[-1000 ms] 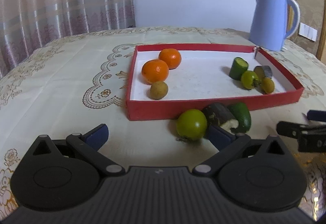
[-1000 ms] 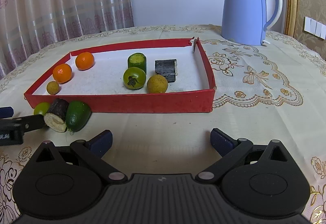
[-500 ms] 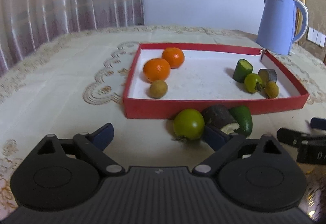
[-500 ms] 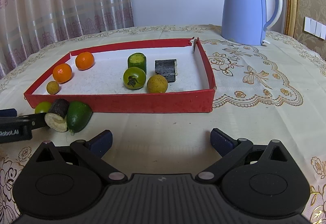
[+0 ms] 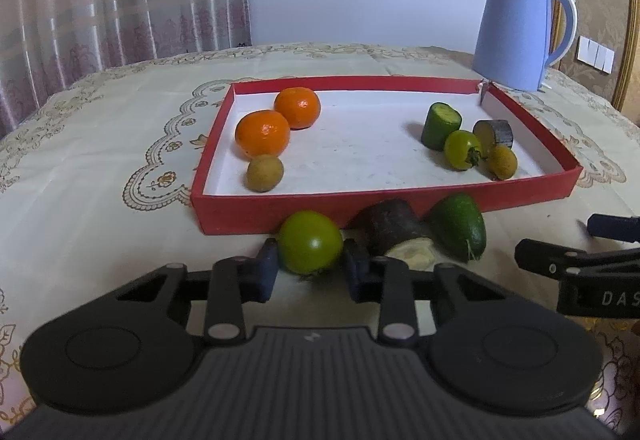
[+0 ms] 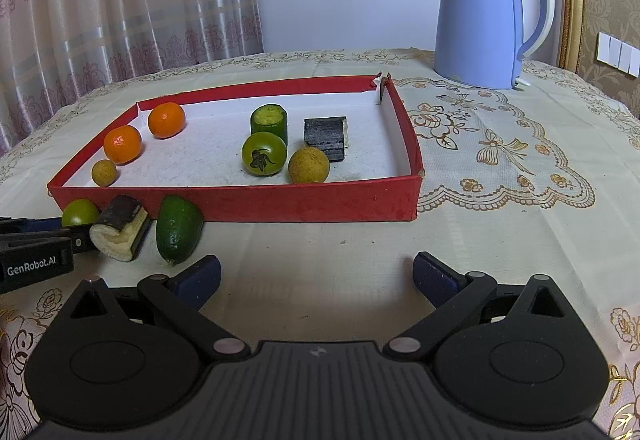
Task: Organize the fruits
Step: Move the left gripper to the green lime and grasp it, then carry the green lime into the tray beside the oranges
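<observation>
On the surface: a red tray holds oranges and green pieces.
Left claw: closing around a green tomato just outside the tray's near wall, pads at its sides.
Right claw: wide open, empty, near a cucumber end.
Neighbour: a dark chunk sits just beside the tomato.
Advice: squeeze gently, lift straight, clear the wall.
</observation>
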Available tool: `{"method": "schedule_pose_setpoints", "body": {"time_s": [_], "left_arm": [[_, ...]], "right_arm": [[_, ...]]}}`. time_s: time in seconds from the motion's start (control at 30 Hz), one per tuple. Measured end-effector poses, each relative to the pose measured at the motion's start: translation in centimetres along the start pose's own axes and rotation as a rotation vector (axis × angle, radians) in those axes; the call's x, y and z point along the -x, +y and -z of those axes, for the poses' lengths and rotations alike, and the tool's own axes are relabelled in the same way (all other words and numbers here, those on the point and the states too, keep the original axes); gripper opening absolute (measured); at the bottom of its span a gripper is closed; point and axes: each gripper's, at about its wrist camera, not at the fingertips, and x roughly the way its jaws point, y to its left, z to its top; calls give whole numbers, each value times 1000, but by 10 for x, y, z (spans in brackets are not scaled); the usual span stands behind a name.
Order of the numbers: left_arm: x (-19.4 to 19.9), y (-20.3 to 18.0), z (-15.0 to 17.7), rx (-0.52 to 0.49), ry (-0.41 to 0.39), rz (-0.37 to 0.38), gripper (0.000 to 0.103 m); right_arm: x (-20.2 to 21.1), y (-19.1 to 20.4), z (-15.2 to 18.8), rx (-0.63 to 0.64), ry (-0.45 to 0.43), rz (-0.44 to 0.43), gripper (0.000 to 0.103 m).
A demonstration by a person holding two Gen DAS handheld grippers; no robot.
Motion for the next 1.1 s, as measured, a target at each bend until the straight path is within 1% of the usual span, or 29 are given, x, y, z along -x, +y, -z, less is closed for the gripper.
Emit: {"method": "schedule_pose_setpoints", "body": {"time_s": [0.53,0.87,1.1], "left_arm": [[10,6,0,13,0,-3,30],[35,10,-10,-6,-65,4,30],[34,15,-23,12,-74,14,30]], "right_arm": [[0,0,0,0,0,0,103],[0,0,0,1,0,1,103],[0,0,0,0,-1,0,103]]}}
